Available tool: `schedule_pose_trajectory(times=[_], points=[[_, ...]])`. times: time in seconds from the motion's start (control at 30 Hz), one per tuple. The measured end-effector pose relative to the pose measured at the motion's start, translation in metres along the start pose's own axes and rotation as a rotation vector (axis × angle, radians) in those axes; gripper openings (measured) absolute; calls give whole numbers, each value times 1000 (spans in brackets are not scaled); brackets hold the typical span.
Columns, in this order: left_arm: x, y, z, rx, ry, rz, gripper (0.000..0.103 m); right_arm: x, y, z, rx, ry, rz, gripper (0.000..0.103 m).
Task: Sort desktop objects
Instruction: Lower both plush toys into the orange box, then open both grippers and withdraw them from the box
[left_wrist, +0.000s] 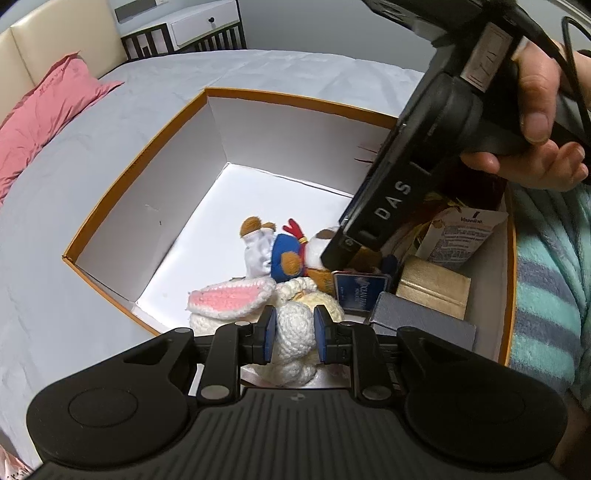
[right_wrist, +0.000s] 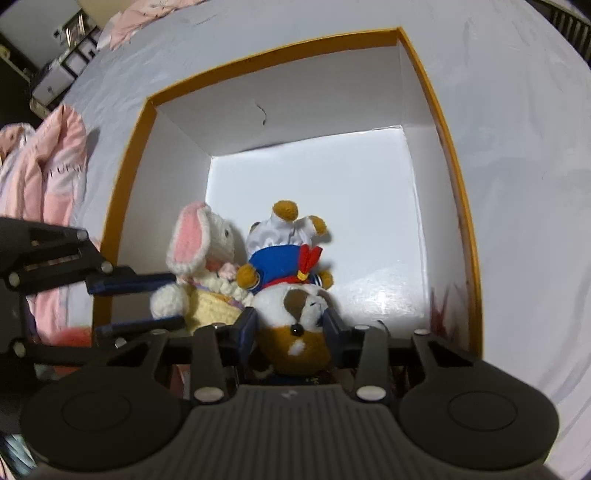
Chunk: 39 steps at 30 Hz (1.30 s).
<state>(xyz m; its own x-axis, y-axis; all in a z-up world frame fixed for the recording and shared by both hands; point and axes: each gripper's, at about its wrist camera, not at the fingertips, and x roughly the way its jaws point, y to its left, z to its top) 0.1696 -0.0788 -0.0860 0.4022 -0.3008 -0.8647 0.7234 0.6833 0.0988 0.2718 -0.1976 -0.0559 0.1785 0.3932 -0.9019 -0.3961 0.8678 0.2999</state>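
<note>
Two sets of fingers grip plush toys; labels read "Vaseline" (left_wrist: 471, 220), "DAS" (left_wrist: 393, 199), perhaps "OCEAN PARK" (left_wrist: 360, 290).

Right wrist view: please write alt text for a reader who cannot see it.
The right gripper closes around the head of a brown-and-white plush dog in blue sailor clothes, inside an orange-rimmed white box. Beside the dog, the left gripper holds a crocheted white rabbit with pink ears.

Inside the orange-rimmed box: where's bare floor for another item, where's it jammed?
Free: white floor between the far walls of the orange-rimmed cardboard box and the sailor-suit plush dog. Crowded: near side, with the crocheted white rabbit, gold box and grey box.
</note>
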Motion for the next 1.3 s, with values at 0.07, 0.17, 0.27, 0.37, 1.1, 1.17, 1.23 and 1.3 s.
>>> schedule_pose_trajectory(times=[0.07, 0.17, 0.27, 0.37, 1.1, 1.17, 1.23, 1.3], points=[[1, 0, 0, -3, 3, -3, 24, 2, 2, 1, 4, 10, 21, 38], [3, 0, 0, -20, 5, -11, 24, 3, 9, 0, -33, 17, 5, 38], [4, 1, 1, -39, 7, -12, 26, 8, 4, 1, -11, 32, 9, 38], [1, 4, 2, -71, 2, -6, 26, 3, 7, 0, -27, 14, -5, 39], [-150, 12, -71, -349, -50, 228, 29, -69, 133, -69, -384, -375, 103, 45], [-154, 15, -88, -391, -15, 238, 33, -63, 148, -74, -395, -364, 122, 48], [-152, 19, -105, -455, 36, 240, 39, -54, 164, -79, -408, -341, 125, 48], [-145, 24, -122, -522, 94, 243, 50, -44, 179, -87, -422, -321, 111, 48]])
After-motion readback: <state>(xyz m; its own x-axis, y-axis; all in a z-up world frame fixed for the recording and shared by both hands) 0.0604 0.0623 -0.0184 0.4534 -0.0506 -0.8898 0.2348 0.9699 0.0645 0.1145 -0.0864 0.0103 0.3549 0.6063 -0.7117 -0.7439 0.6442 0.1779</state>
